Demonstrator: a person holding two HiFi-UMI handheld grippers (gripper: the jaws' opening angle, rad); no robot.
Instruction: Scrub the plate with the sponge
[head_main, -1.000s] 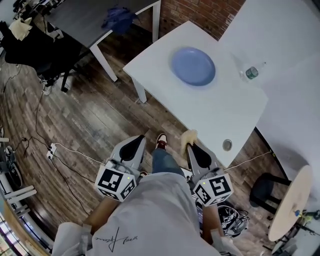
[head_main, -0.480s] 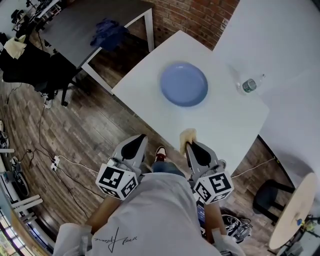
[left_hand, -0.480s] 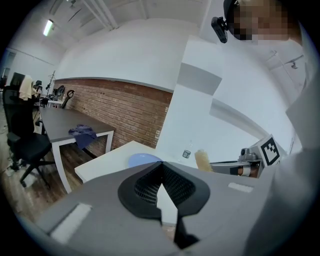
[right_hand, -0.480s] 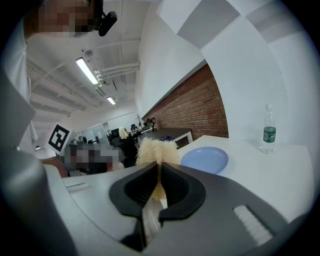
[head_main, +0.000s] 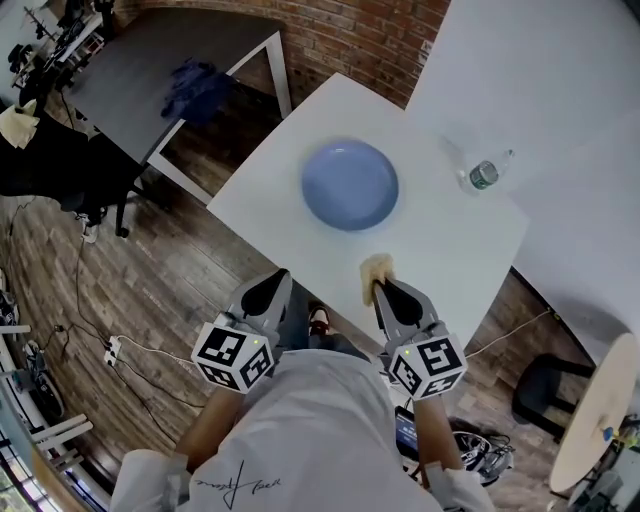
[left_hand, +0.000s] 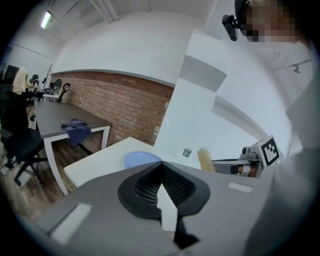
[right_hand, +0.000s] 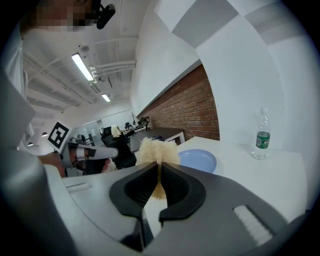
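**White desk, plate beyond the sponge**

A white desk (head_main: 450, 250) stands before a brick wall. The blue plate (head_main: 350, 185) lies flat at mid-desk, far and slightly left of the right tool (head_main: 379, 287). That tool's jaws pinch the yellow sponge (head_main: 376, 270) over the near desk edge. The left tool (head_main: 271, 280), jaws together on nothing, hangs off the desk. The right tool is judged better placed.

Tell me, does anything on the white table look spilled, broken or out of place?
Nothing stands out. The blue plate lies flat and whole on the table, the bottle stands upright, and no spill shows. The right gripper holds the sponge; the left gripper is shut and empty.
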